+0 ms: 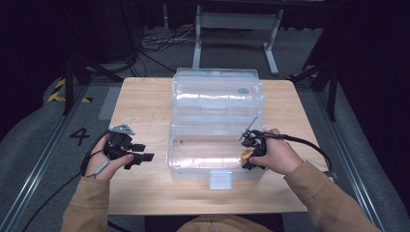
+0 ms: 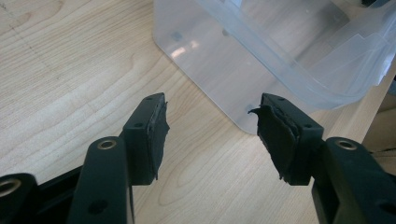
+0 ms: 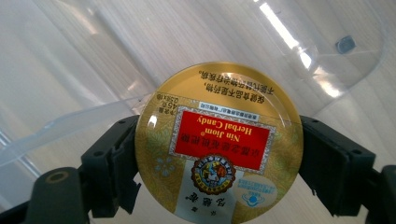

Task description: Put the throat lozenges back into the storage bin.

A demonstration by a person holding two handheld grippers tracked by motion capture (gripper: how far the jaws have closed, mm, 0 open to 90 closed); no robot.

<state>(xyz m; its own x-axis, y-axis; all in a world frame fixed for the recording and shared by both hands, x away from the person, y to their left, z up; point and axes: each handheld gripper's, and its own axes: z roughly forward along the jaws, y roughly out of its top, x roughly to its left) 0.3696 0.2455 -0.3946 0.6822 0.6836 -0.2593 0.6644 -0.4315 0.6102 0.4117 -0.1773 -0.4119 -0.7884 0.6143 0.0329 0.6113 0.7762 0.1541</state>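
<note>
Gripping the round candy tin (image 3: 217,147) by its rim, right gripper (image 3: 217,154) hovered over clear storage box (image 1: 215,125); left gripper (image 2: 212,135) stood open. Smooth edge might slip out.

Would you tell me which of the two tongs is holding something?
The right tongs, clamped on the round gold herbal candy tin over the clear plastic box; the left tongs stand open and empty.
</note>
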